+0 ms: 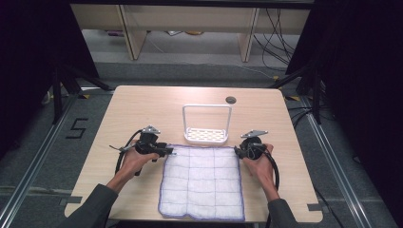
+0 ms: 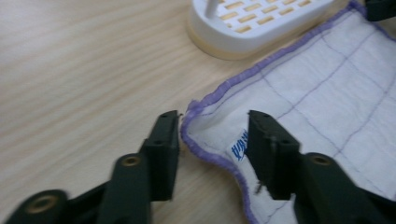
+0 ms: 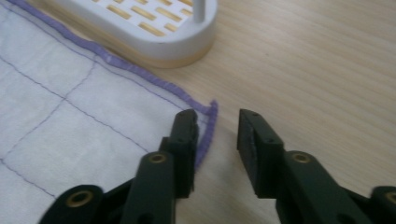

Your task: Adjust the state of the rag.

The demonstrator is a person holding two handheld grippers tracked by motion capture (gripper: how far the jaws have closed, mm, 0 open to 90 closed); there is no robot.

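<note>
on the pale wooden tabletop point(image 1: 142, 104) we see a white slotted rack point(image 1: 207, 135), nothing in it, just beyond a quilted cloth point(image 1: 202, 183). our left tool point(image 1: 170, 152) and right tool point(image 1: 237, 152) stand spread at its far corners, pinching nothing.

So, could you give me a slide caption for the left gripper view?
Left gripper open astride the purple-edged cloth corner, white slotted rack beyond.

White slotted rack point(image 1: 206, 134) on wooden table point(image 1: 142, 104)
</note>
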